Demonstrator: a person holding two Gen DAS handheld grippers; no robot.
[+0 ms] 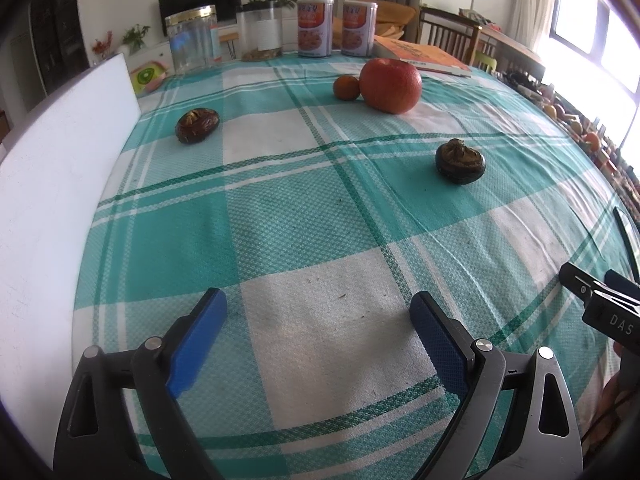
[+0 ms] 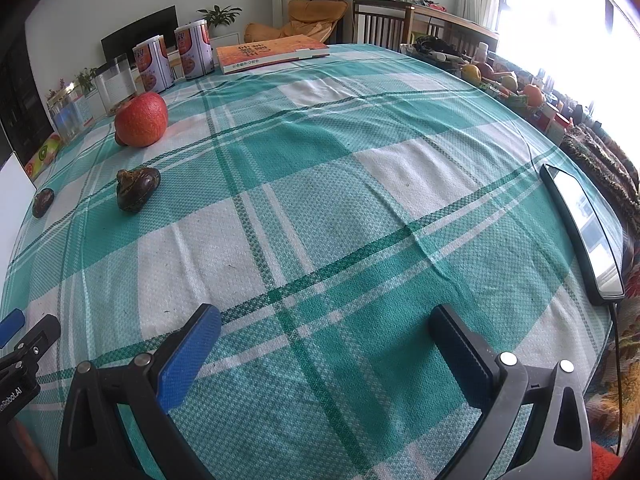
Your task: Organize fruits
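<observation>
A big red-orange apple (image 1: 391,85) sits at the far middle of the checked tablecloth, with a small orange fruit (image 1: 346,87) touching its left side. Two dark brown fruits lie nearer: one on the left (image 1: 197,125), one on the right (image 1: 460,161). In the right wrist view the apple (image 2: 141,119) and the two dark fruits (image 2: 136,188) (image 2: 43,202) are at the far left. My left gripper (image 1: 318,320) is open and empty over the cloth. My right gripper (image 2: 326,336) is open and empty too; its body shows at the right edge of the left wrist view.
A white board (image 1: 60,184) stands along the table's left side. Jars (image 1: 192,38), two tins (image 1: 315,27) and an orange book (image 1: 424,56) line the far edge. A phone or tablet (image 2: 584,232) lies at the right edge, with more fruit (image 2: 504,80) beyond.
</observation>
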